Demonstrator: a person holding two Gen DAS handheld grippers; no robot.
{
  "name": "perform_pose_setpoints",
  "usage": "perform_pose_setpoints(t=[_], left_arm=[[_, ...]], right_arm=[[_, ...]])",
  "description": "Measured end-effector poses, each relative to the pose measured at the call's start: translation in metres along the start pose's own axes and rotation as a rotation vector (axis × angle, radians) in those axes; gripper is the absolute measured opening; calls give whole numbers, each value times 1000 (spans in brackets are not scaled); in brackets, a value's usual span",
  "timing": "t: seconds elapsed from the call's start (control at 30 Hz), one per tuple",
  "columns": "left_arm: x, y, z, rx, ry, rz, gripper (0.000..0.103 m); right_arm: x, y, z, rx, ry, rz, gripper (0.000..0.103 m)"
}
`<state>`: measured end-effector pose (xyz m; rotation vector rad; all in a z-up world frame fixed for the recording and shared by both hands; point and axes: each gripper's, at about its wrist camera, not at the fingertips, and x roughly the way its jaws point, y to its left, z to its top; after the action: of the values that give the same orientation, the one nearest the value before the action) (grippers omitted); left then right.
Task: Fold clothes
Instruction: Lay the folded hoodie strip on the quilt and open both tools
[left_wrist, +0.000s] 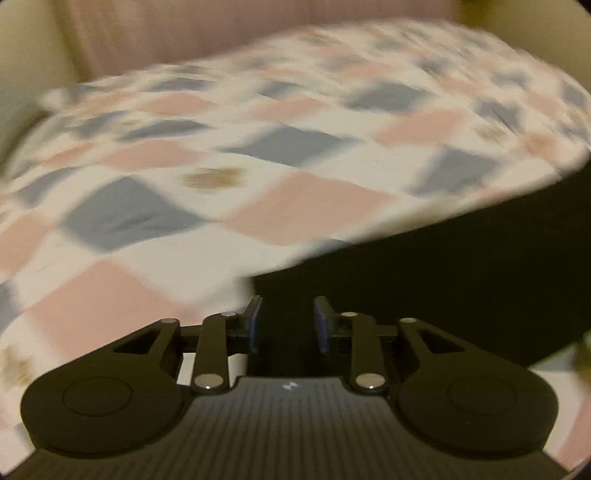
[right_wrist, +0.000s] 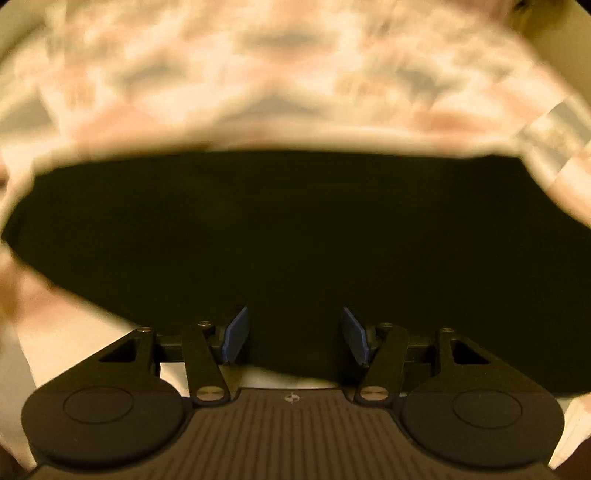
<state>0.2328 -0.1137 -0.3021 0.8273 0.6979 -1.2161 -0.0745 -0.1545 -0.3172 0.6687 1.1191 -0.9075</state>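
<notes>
Lying across a checked bedspread (left_wrist: 258, 155), a black garment (right_wrist: 280, 236) fills the middle of the right wrist view and shows in the left wrist view from about 3 o'clock round to 5 o'clock. It looks flat and smooth, with a straight far edge at 12 o'clock in the right view. Whether it is one spread layer or already doubled over cannot be told; the dark cloth shows no seams or creases, and both views are blurred.

The left gripper (left_wrist: 287, 325) sits low at 6 o'clock, its blue pads a modest gap apart with nothing between them, right at the garment's left edge where black meets bedspread. The right gripper (right_wrist: 293, 336) also sits at 6 o'clock, pads spread wider and empty, over the garment's near edge.

Judging by this, both tools are lined up along the near hem. The scene fits either taking hold of that hem for a fold or having just let it go after one. For a clean fold, each gripper would want to pinch only the garment, not the bedspread under it, at matching points, and carry the edge level so the corners meet.

No containers are visible: no basket, drawer or box. The garment rests directly on the bedspread, with a pinkish curtain (left_wrist: 184, 33) beyond at 12 o'clock.
</notes>
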Motion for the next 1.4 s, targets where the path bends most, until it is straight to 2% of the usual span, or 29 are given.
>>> perform_pose_setpoints(t=[0.07,0.13,0.2,0.27,0.37,0.43,0.53,0.73,0.83,0.97,1.2,1.27,1.4], left_arm=[[29,-19,-2,63,118,-1,30],[43,-32,-7,126,186,74,29],[30,-38,0,135,184,91,29],[11,-44,10,139,179,97,31],[-30,-59,29,114,130,73,44],[-52,-76,43,110,119,29,47],[-86,-111,56,109,96,-27,60],[-154,-186,67,118,30,-131,65],[-188,-220,59,122,-9,-170,69],[-230,-252,43,131,-48,-197,73],[-289,-263,18,100,-118,-176,74],[-304,-261,13,87,-142,-161,79],[-328,-252,5,66,-199,-144,80]], right_arm=[[0,5,-6,-27,14,14,57],[-14,2,-9,17,-13,51,57],[-38,-8,-13,108,-58,55,63],[-62,-23,-22,207,-78,8,79],[-91,-60,-37,395,-92,10,82],[-104,-86,-44,536,-103,30,83],[-127,-118,-58,703,-147,63,87],[-192,-150,-96,761,-276,60,96],[-225,-165,-117,789,-337,54,99],[-255,-178,-147,782,-367,3,100],[-284,-179,-181,741,-419,-7,100],[-290,-175,-183,722,-432,-3,100],[-301,-164,-184,669,-472,-7,101]])
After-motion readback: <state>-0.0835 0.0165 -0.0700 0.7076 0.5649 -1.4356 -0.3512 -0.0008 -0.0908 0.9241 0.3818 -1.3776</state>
